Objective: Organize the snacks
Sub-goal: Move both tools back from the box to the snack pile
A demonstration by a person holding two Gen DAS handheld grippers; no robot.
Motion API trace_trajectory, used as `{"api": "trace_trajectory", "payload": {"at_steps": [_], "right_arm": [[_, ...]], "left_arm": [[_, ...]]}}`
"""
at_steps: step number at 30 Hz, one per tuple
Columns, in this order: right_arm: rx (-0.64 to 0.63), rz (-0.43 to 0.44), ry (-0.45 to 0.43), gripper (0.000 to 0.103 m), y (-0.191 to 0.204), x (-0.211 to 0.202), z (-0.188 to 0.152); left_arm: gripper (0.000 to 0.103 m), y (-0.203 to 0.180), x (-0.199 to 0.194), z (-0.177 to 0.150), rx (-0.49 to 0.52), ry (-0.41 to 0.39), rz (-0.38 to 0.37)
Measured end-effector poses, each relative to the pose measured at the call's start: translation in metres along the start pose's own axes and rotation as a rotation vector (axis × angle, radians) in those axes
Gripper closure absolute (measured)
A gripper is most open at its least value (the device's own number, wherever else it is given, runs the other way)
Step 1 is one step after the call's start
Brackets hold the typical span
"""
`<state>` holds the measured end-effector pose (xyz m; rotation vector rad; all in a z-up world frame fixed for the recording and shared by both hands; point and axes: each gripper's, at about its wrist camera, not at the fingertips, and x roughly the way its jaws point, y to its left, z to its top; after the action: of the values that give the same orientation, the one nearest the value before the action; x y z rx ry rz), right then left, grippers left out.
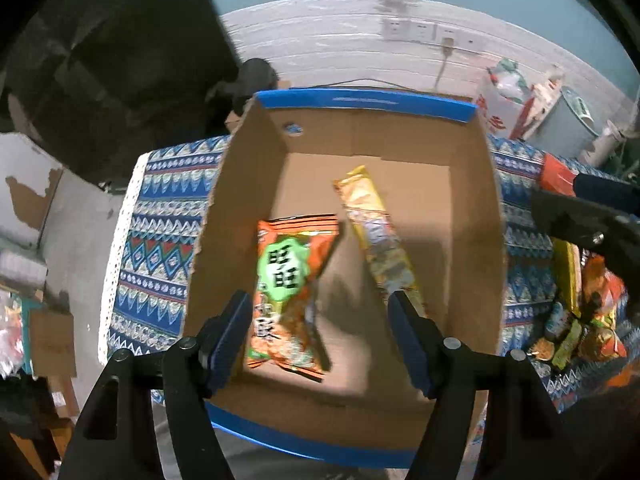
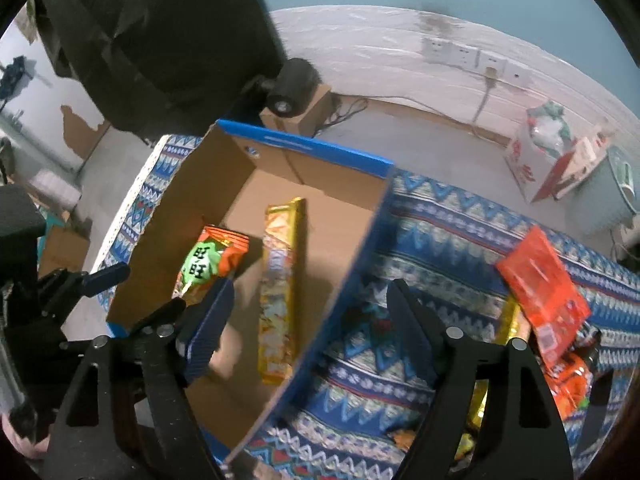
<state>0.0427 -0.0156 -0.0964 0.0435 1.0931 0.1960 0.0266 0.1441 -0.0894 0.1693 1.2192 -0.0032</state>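
Left gripper: blue ribbed pads spread wide, holding nothing, above the near edge of the cardboard box. Right gripper: spread and empty, straddling the box's right wall. Inside the box, flat on its corrugated floor: a crinkled orange snack bag with a green badge printed "旺旺", and beside it a long yellow foil pack. Right of the box, on the patterned woven tablecloth, a glossy red packet lies atop loose snacks.
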Motion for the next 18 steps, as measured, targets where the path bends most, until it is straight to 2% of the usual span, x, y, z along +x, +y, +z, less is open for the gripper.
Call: {"api": "trace_trajectory", "payload": {"at_steps": [18], "right_arm": [[0.021, -0.105, -0.026, 0.020, -0.091, -0.069, -0.066]], "left_arm": [[0.025, -0.094, -0.025, -0.017, 0.172, 0.015, -0.117]]}}
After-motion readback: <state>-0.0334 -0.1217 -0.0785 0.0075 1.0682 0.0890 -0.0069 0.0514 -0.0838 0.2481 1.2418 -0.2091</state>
